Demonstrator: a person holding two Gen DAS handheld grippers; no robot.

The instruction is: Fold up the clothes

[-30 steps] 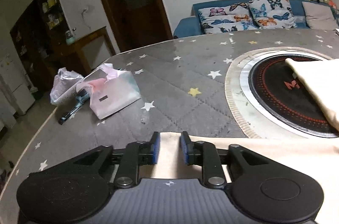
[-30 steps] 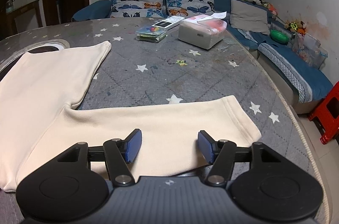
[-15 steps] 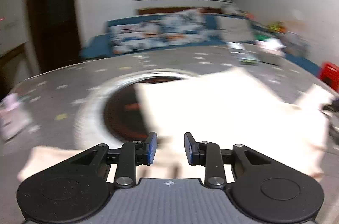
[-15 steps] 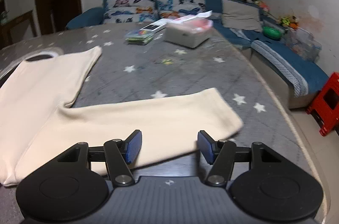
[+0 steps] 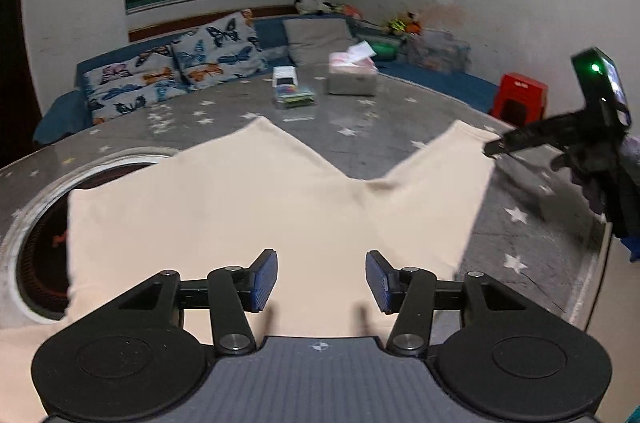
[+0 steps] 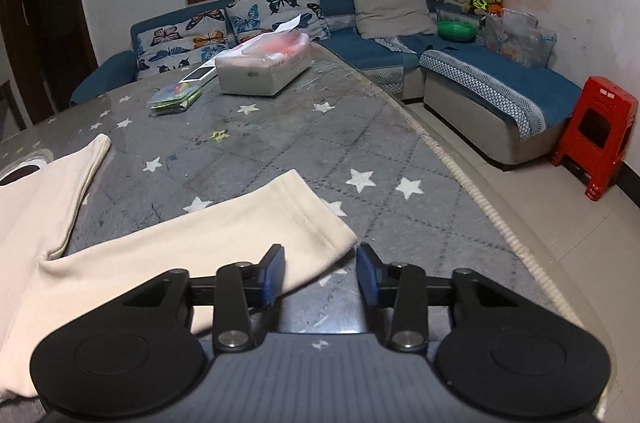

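On the grey star-printed table (image 6: 360, 143), one cream pair of trousers (image 5: 240, 207) lies spread flat, its two legs splayed in a V toward 12 and 2 o'clock in the left wrist view. The waist end overlaps a round dark inset (image 5: 40, 255) in the table at 9 o'clock. The left hand-held gripper (image 5: 321, 279) hovers over the cream cloth with its blue pads well apart, nothing between them. The right hand-held gripper (image 6: 320, 275) is likewise spread wide, its left pad over the hem corner of the nearer leg (image 6: 312, 219) and its right pad over bare table; whether a pad touches the cloth cannot be told. In the left view that same gripper (image 5: 490, 149) reaches in from 3 o'clock to the cuff. Bare table runs from the hem toward 12 and 1 o'clock, and the curved table edge (image 6: 480, 199) sweeps past at 2 o'clock with tiled floor beyond. Near the far side of the table stand one tissue box (image 6: 264, 67) and one clear box of coloured items (image 6: 176, 97), just beside each other, with one white flat device (image 6: 198, 74) between them. A blue corner sofa (image 6: 480, 83) wraps the far walls, carrying two butterfly cushions (image 6: 256, 11) and one plain grey cushion (image 6: 390, 11). One red stool (image 6: 596, 131) stands at 3 o'clock by the wall
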